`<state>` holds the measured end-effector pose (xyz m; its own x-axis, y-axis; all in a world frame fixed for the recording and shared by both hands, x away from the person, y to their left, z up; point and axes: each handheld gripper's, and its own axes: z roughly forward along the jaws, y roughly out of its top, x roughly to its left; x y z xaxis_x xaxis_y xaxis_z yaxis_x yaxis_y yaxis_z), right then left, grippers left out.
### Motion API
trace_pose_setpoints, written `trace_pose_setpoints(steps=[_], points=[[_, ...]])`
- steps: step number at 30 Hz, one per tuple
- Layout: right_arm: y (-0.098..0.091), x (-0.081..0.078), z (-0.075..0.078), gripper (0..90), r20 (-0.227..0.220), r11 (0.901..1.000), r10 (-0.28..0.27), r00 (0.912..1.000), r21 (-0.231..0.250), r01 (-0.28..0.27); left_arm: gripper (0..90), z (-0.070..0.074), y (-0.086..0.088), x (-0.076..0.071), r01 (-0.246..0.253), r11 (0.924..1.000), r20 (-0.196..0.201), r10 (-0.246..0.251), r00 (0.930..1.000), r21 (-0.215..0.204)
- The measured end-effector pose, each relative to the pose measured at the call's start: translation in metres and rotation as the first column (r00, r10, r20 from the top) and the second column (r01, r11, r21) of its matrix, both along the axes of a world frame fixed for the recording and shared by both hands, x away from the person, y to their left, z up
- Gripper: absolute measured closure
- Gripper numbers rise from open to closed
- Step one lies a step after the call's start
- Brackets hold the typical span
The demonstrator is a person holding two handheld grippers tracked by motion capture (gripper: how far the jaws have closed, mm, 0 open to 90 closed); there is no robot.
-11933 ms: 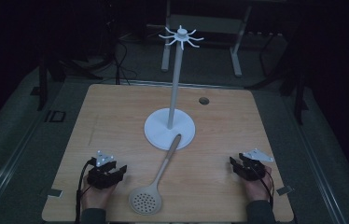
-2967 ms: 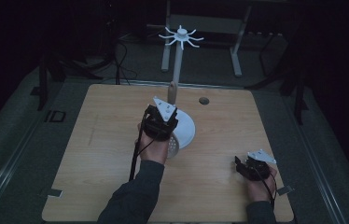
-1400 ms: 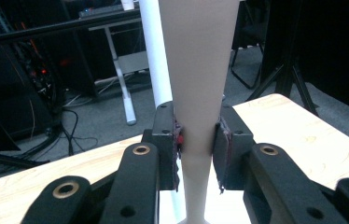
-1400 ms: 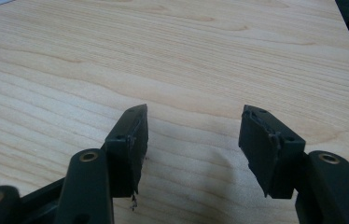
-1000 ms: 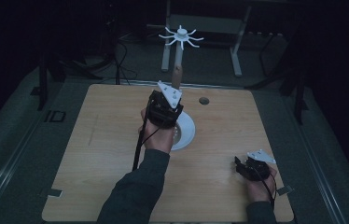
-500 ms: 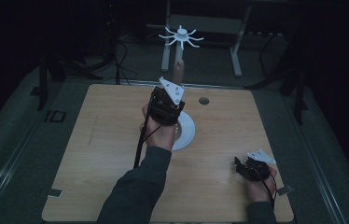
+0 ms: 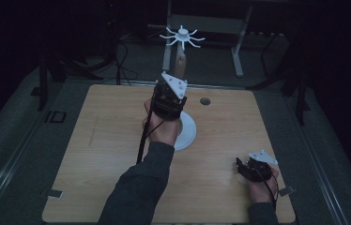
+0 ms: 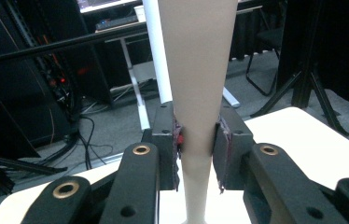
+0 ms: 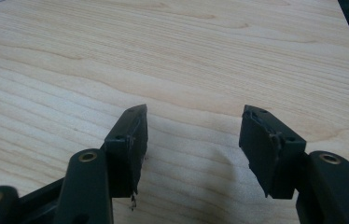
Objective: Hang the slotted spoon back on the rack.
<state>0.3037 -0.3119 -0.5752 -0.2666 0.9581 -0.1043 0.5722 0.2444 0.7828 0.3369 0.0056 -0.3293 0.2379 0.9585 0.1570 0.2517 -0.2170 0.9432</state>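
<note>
The beige spoon handle sits pinched between the pads of the left tongs, standing upright and widening as it climbs out of the top of the left gripper view. In the high view the left tongs hold it raised over the table, its handle end poking up just below the white hook crown of the hanging stand. That reads like a lift toward a hook: gripping low on the handle keeps the top end free to go up to the prongs. The stand's white pole rises right behind the handle, and its round base peeks out beside the left hand on the table.

Over at the near right corner, the right tongs rest low by the table with nothing in them; the right gripper view shows the jaws parted wide over bare wood grain, apparently waiting.

The light wooden table carries a small dark hole near its far edge. Beyond it the room is dim: cables, desk legs, tripod feet on grey floor.
</note>
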Motion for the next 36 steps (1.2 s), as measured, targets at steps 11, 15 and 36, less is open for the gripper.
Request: trace_pose_setpoints(steps=[11, 15, 36], points=[[0.0, 0.0, 0.0, 41.5, 0.0, 1.0, -0.001, 1.0, -0.001, 0.001, 73.1, 0.006, -0.001, 0.005, -0.017, 0.9997, 0.012, 0.017, 0.9998, 0.019], [0.0, 0.0, 0.0, 41.4, 0.001, 1.0, -0.001, 1.0, -0.002, 0.001, 73.1, 0.008, -0.001, 0.006, -0.021, 0.9996, 0.015, 0.02, 0.9997, 0.02], [-0.001, 0.0, 0.0, 41.2, 0.001, 1.0, 0.0, 1.0, 0.002, 0.0, 73.1, 0.006, -0.004, 0.021, -0.044, 0.9977, -0.015, 0.045, 0.9989, 0.051]])
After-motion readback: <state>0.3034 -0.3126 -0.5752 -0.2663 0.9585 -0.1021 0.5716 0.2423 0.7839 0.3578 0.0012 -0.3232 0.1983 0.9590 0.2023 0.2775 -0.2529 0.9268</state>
